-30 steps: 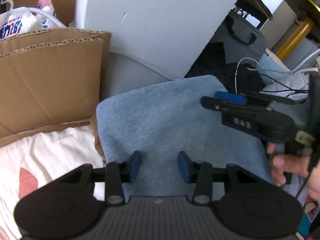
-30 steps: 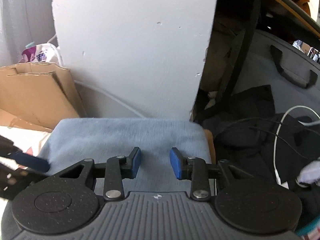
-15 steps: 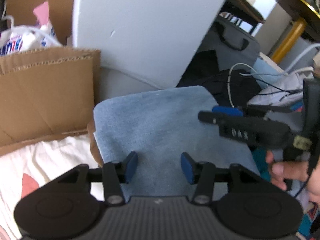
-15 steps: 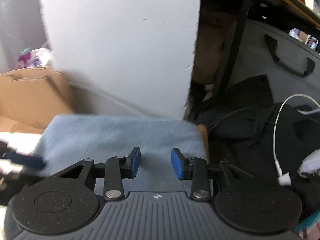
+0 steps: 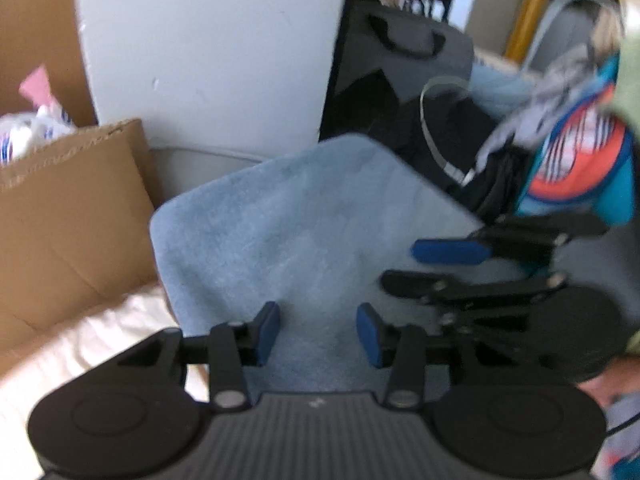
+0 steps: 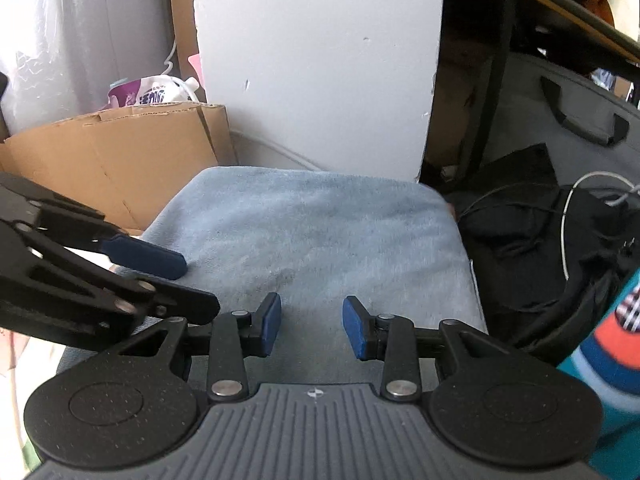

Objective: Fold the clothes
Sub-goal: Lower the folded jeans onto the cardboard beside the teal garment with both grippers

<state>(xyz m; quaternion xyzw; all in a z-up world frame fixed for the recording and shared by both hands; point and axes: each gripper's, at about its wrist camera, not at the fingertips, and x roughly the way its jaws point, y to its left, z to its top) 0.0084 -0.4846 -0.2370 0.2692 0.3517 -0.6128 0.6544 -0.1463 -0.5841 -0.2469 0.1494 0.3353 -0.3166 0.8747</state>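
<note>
A cluttered home room: flattened cardboard (image 6: 120, 160), a grey zip bag (image 6: 580, 120), loose cables (image 6: 568, 216), and heaped clothing (image 5: 576, 168) around.

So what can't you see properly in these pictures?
- Near edge of the folded blue cloth: both views, hidden under the gripper bodies.
- Bright orange and teal thing: left wrist view, blurred; right wrist view, cut off by the edge.
- Print on the white bag: too small.
- Dark pile with a white cable: too dim.
</note>
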